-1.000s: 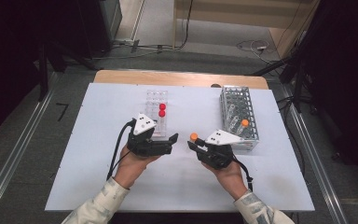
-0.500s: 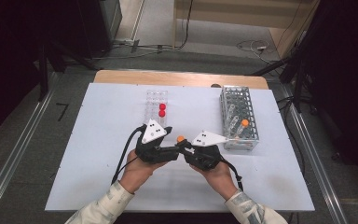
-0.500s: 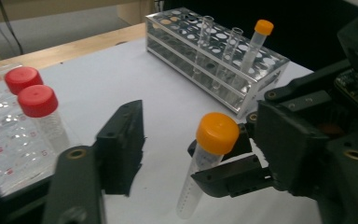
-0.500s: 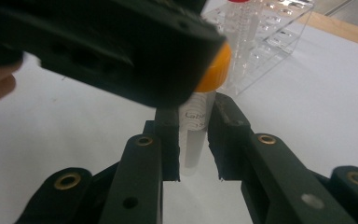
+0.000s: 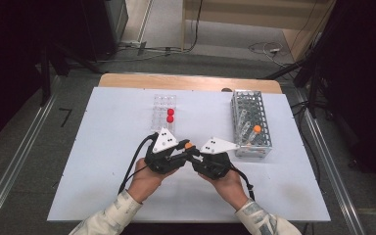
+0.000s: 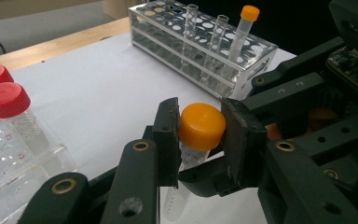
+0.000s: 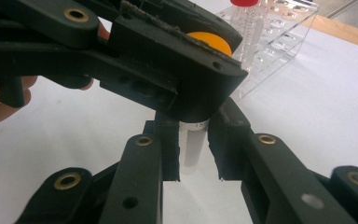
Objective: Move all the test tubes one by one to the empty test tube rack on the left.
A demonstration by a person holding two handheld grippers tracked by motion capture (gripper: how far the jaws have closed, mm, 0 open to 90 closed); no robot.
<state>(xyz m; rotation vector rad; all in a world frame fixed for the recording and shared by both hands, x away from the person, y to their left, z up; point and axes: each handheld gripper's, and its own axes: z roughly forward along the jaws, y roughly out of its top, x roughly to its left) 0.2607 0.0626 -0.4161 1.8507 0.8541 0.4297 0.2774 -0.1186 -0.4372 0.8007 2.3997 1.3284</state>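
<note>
A clear tube with an orange cap (image 5: pixel 188 145) is held between both grippers above the white table's middle. My right gripper (image 7: pixel 193 156) is shut on the tube's clear body (image 7: pixel 193 140), which stands upright between its pads. My left gripper (image 6: pixel 200 128) comes in from the side, and its jaws have just been closing on the orange cap (image 6: pixel 201 125); both pads now touch it. From above, the left gripper (image 5: pixel 187 149) and the right gripper (image 5: pixel 196 157) meet tip to tip, with a hand behind each.
A metal wire rack (image 5: pixel 248 122) stands at the right, holding an orange-capped tube (image 5: pixel 257 129) and some uncapped clear tubes (image 6: pixel 189 28). A clear plastic rack (image 5: pixel 164 105) behind the grippers holds two red-capped tubes (image 5: pixel 170 115). The table's wooden far edge (image 5: pixel 191 82) lies beyond.
The two hands have come together at the table's middle. The left gripper's jaws, wide apart before, have closed onto the orange cap of the tube that the right gripper holds.
</note>
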